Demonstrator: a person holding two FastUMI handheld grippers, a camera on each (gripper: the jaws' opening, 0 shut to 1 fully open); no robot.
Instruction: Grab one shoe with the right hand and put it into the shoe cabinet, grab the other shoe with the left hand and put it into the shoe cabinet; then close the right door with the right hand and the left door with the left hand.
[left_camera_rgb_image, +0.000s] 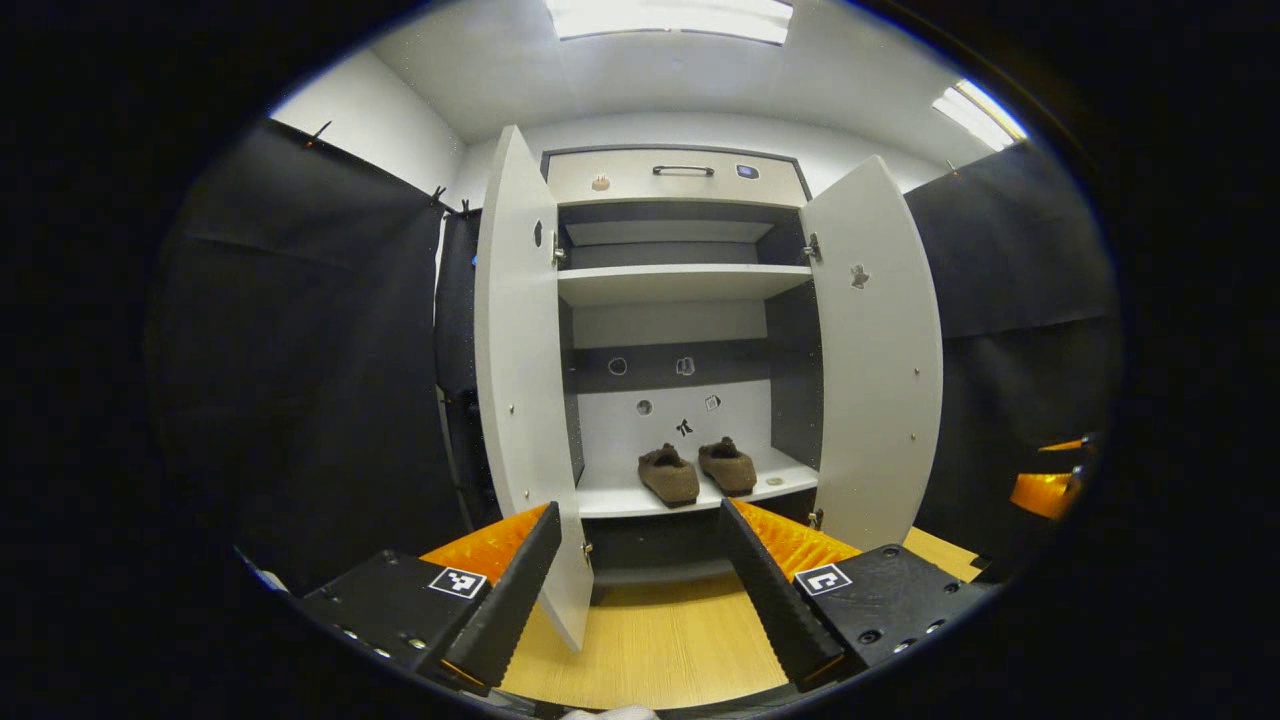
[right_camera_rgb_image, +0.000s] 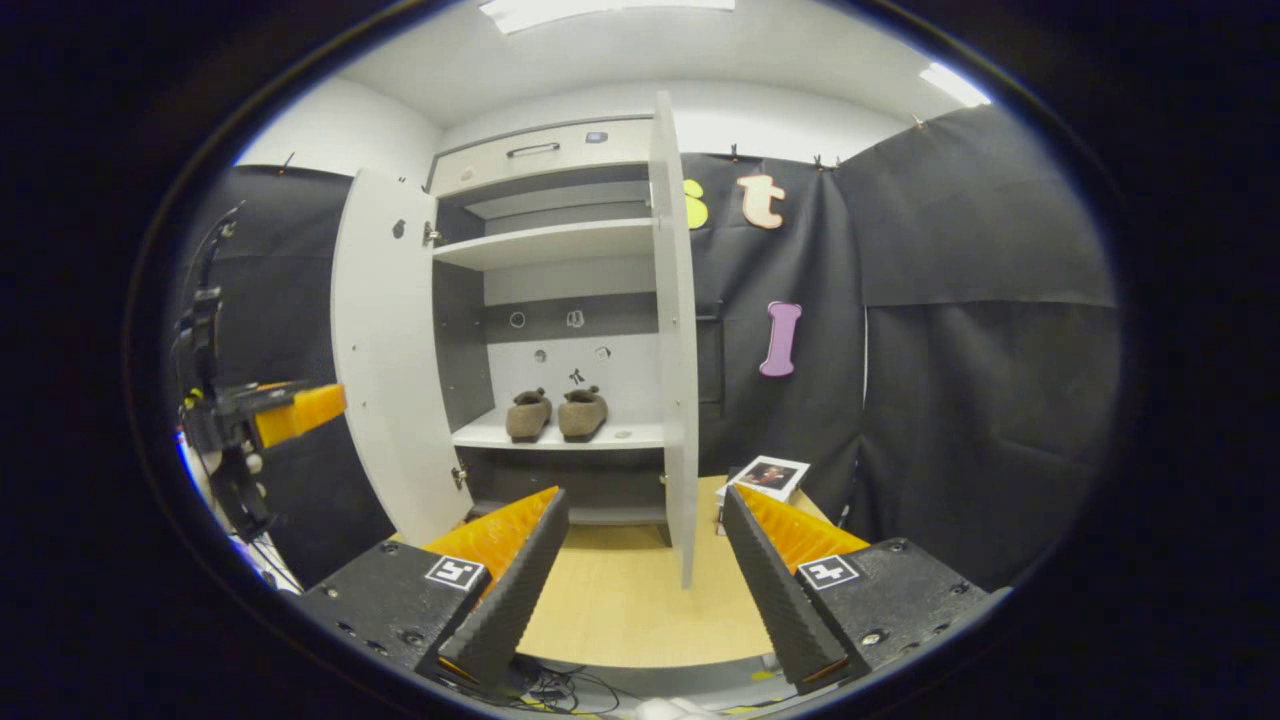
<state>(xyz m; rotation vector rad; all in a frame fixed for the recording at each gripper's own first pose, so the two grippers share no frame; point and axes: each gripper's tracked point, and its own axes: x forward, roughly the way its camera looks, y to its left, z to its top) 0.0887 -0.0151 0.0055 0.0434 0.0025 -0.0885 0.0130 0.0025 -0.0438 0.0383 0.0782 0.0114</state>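
Left gripper (left_camera_rgb_image: 640, 575) empty, shoes (left_camera_rgb_image: 698, 470) (perhaps touching) shelved

A light wooden floor (right_camera_rgb_image: 620, 600) runs up to the booth's black cloth wall (right_camera_rgb_image: 990, 380). On it, near the foot of that cloth, lies a small printed card (right_camera_rgb_image: 768, 476) — white-bordered, with a dark picture too small to make out. Ceiling light panels (left_camera_rgb_image: 670, 18) glow overhead. At the near edge of the floor a tangle of dark cables (right_camera_rgb_image: 560, 690) lies loose — partly cut off.
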